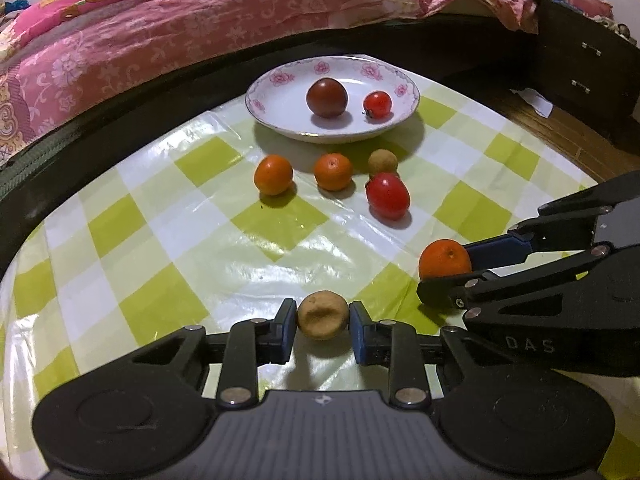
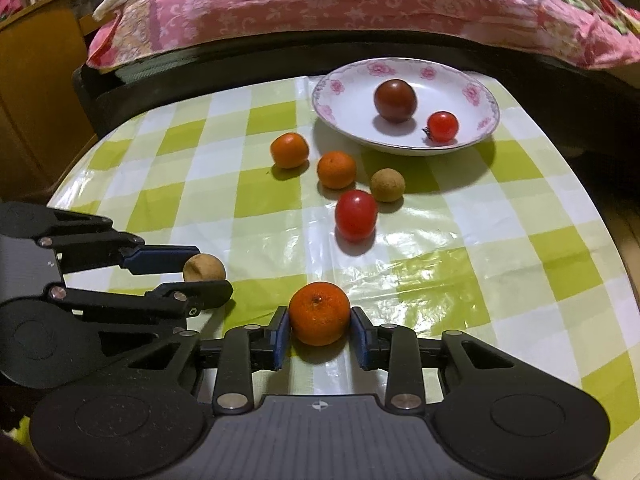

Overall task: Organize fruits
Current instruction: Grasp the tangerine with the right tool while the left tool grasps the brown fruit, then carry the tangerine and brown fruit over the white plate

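Clamping a tan fruit (image 1: pixel 322 314), the left gripper (image 1: pixel 322 320) sees drawers (image 1: pixel 588 68); the right gripper (image 2: pixel 320 326) grips an orange (image 2: pixel 319 313).

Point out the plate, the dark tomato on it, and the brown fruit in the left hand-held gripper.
plate (image 1: pixel 276 100): left wrist view, bare inner wall.
dark tomato (image 1: pixel 327 97): left wrist view, centre.
brown fruit (image 1: pixel 322 314): left wrist view, front face.

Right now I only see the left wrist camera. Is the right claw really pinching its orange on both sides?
Observer: Yes. The right wrist view shows the held orange between both pads of the right claw, touching each.
Operator: Is the far brown ball whole? The tomato hides its bottom from me.
Observer: Yes. From the right wrist view it is round and whole, sitting just beside the tomato.
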